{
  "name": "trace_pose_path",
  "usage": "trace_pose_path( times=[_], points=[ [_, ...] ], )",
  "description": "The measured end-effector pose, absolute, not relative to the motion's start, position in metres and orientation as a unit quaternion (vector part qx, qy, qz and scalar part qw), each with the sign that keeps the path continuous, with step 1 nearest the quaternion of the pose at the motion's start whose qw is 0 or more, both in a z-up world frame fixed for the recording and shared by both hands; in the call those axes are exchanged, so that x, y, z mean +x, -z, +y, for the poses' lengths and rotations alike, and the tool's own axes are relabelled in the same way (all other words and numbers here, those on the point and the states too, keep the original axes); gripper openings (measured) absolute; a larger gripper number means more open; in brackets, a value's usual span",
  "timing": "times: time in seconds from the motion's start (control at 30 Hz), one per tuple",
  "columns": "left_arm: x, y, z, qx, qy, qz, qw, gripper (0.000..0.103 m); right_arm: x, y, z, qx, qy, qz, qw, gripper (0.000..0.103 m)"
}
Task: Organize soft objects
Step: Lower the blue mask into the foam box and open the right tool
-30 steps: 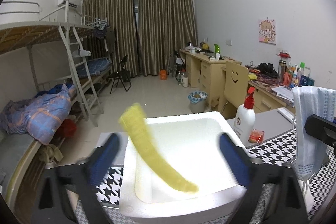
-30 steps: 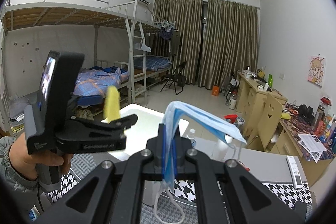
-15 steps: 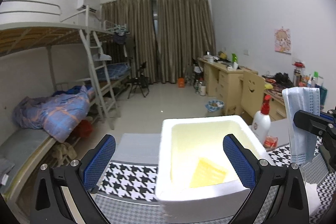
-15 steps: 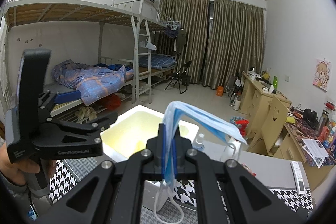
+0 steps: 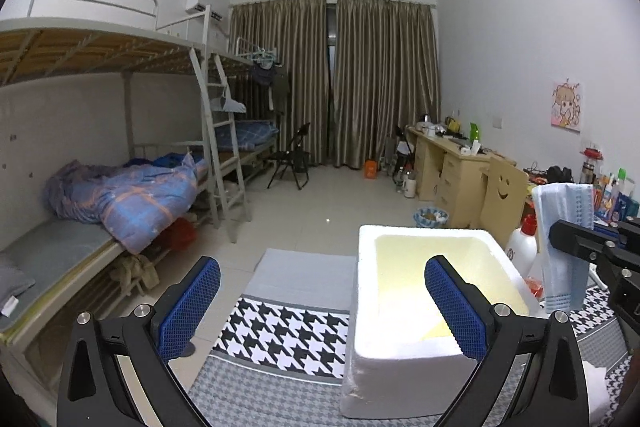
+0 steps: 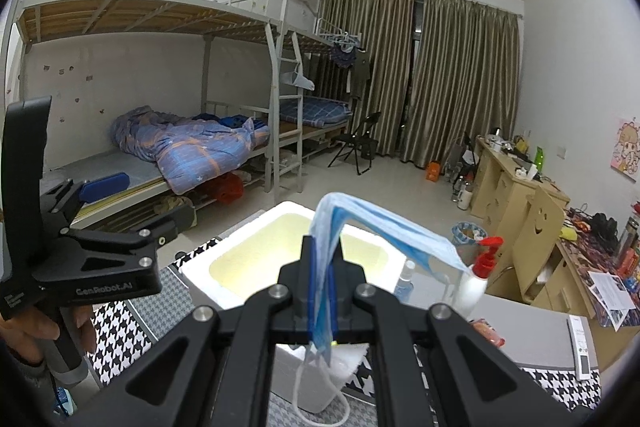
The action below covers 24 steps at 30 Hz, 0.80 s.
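Yellow is showing low in the white foam box [image 5: 362, 307] at lower right of your left view, a soft yellow piece [image 5: 438, 329] lying inside, and your left claw [image 5: 320, 307] stands wide with nothing between its blue pads [image 5: 188, 307], so that item looks done. Your right claw [image 6: 324, 283] is pinched tight on the blue face mask [image 6: 360, 223], which drapes over the fingers at centre frame just in front of the box. By my read, the mask is what's left to drop in.
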<state>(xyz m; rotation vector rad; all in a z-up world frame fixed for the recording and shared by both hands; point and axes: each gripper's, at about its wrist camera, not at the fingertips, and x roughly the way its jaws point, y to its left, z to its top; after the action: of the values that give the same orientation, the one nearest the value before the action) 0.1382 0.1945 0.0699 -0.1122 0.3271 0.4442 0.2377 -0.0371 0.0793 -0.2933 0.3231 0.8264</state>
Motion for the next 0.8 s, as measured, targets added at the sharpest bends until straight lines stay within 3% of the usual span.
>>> trace_pose_path(
  times=[0.8],
  points=[
    [0.118, -0.047, 0.199, -0.035, -0.23, 0.176, 0.956, 0.102, 0.264, -0.059, 0.006, -0.147, -0.403, 0.209, 0.879, 0.008]
  ],
)
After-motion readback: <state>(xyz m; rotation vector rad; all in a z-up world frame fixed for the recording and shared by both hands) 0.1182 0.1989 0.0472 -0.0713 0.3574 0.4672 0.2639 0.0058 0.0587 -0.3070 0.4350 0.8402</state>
